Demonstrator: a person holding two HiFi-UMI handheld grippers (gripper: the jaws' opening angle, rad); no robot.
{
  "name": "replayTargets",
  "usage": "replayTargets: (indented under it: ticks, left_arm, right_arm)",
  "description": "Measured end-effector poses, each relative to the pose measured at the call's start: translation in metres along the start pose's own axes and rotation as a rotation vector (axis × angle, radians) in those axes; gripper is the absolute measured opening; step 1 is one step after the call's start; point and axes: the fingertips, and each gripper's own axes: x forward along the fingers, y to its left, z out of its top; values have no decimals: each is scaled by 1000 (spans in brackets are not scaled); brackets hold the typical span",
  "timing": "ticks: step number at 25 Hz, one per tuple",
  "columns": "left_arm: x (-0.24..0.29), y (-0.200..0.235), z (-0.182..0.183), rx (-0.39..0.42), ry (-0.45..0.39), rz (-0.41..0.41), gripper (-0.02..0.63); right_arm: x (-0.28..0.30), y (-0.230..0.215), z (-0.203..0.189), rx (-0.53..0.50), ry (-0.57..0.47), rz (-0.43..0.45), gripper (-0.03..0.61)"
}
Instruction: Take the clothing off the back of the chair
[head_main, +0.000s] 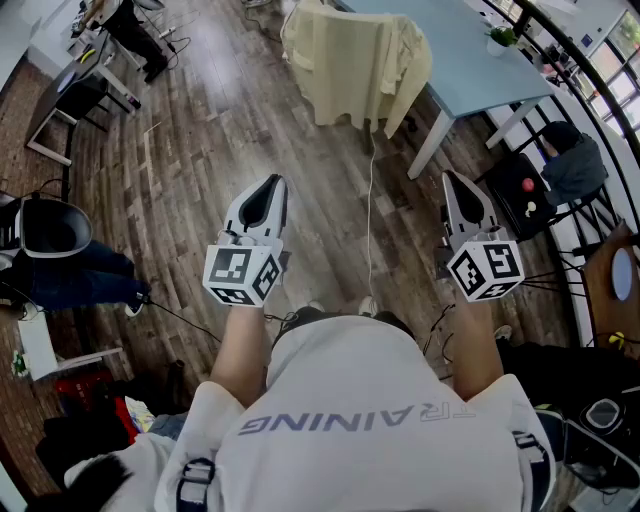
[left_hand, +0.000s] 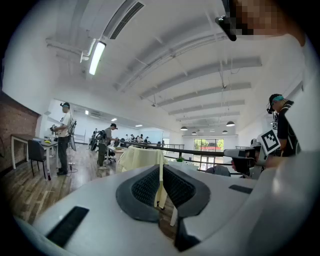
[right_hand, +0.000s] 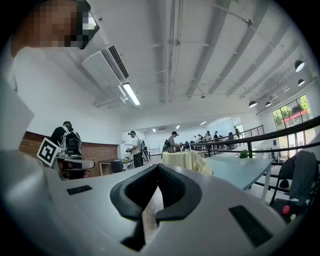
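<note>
A pale yellow garment hangs over the back of a chair at the near end of a light blue table, well ahead of me. It also shows far off in the left gripper view and in the right gripper view. My left gripper is held level above the wooden floor, shut and holding nothing, a good way short of the garment. My right gripper is alongside it to the right, also shut and holding nothing. The chair itself is mostly hidden under the cloth.
A white cable runs along the floor from the chair toward me. A small potted plant stands on the table. A black chair with a dark jacket stands at the right by a railing. Another black chair is at the left. Several people stand in the distance.
</note>
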Motion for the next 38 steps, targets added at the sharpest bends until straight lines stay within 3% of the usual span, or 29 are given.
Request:
replayTargets:
  ticks: [9, 24, 31, 38]
  left_arm:
    - [-16, 5, 15, 11, -56, 13, 50]
    - [-22, 16, 9, -1, -40, 0, 51]
    - [-43, 51, 6, -2, -29, 24, 51]
    - [-58, 103, -12, -57, 0, 41, 49]
  right_arm:
    - [0, 12, 2, -14, 4, 10, 21]
    - [7, 21, -6, 57, 16, 13, 21]
    - [32, 53, -16, 60, 50, 34, 21]
    - [61, 99, -25, 25, 78, 55, 21]
